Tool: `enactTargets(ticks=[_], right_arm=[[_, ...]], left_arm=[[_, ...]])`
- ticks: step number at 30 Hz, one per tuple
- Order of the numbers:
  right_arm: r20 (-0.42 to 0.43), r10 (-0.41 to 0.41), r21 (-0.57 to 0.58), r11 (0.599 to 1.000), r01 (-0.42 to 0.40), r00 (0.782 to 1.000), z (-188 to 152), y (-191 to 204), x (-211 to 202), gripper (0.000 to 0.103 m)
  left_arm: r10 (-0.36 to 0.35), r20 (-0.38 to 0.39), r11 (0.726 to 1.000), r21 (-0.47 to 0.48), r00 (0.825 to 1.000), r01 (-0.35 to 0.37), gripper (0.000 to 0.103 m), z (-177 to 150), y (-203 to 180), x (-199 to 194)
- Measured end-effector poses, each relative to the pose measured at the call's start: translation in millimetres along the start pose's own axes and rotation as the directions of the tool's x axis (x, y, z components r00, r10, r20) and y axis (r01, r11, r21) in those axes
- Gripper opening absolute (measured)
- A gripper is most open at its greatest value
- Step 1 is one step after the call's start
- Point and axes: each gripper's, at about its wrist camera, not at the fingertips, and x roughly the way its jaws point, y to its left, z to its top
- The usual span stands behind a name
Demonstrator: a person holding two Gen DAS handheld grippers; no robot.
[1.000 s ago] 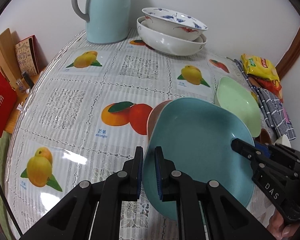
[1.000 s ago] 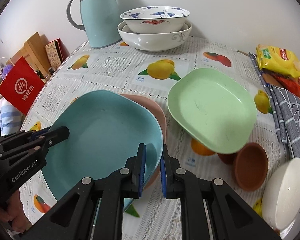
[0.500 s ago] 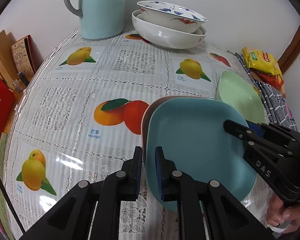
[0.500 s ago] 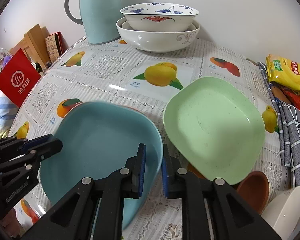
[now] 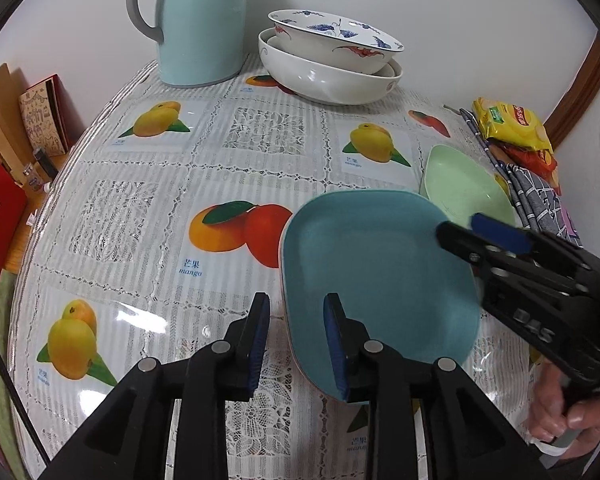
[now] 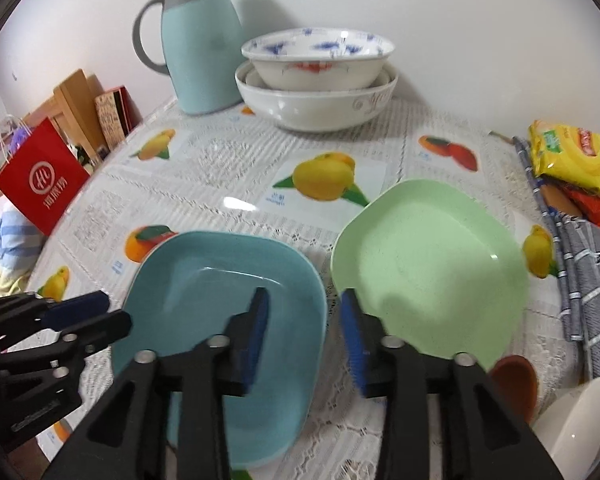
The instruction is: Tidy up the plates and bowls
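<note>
Left wrist: both grippers (left gripper (image 5: pixel 296 340), right gripper (image 6: pixel 304 336)) opening, releasing smooth squarish teal plate (image 5: pixel 380 276).

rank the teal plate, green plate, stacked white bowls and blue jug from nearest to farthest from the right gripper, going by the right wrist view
1. teal plate: its right rim lies between the opening jaws of the right gripper.
2. green plate: just right of the gripper.
3. stacked white bowls: at the table's far edge, by the wall.
4. blue jug: far left; too close to the bowls to rank firmly.

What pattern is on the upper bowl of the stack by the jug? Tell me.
Blue and red painted motifs on white; clearest in the left wrist view.
</note>
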Motion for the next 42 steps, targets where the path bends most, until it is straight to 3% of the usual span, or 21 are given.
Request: enactTargets(ticks=[6, 12, 20, 26, 30, 34, 42], right_arm=[[0.038, -0.021, 0.053, 0.998, 0.019, 0.999, -9.0, -15.3, -36.9, 0.046], [0.058, -0.126, 0.121, 0.986, 0.118, 0.99, -21.6, -44.6, -76.6, 0.053], [0.099, -0.191, 0.189, 0.967, 0.17, 0.977, -40.5, -72.1, -112.6, 0.053], [0.078, -0.19, 0.179, 0.968, 0.174, 0.979, -42.8, -71.2, -115.0, 0.056], [0.079, -0.164, 0.212, 0.966, 0.144, 0.983, -43.3, -81.4, -114.9, 0.059], [0.084, -0.156, 0.256, 0.958, 0.13, 0.984, -42.0, -97.4, -111.7, 0.062], [0.048, -0.154, 0.313, 0.941, 0.131, 0.987, -32.9, -115.2, -78.2, 0.062]], left_arm=[[-0.008, 0.017, 1.0, 0.008, 1.0, 0.007, 0.027, 0.7, -6.7, -10.6], [0.037, 0.054, 0.998, 0.054, 0.998, -0.039, 0.027, 8.7, -26.3, -30.2], [-0.011, 0.144, 0.996, 0.094, 0.99, -0.002, 0.027, 18.1, -55.7, -55.9], [0.014, 0.159, 0.992, 0.118, 0.987, -0.033, 0.027, 28.3, -78.7, -55.1], [-0.028, 0.134, 0.988, 0.152, 0.991, 0.007, 0.027, 34.2, -88.0, -53.2], [-0.012, 0.115, 0.984, 0.178, 0.993, -0.008, 0.027, 42.4, -98.3, -46.5], [0.008, 0.079, 0.979, 0.2, 0.997, -0.023, 0.027, 60.0, -109.7, -15.8]])
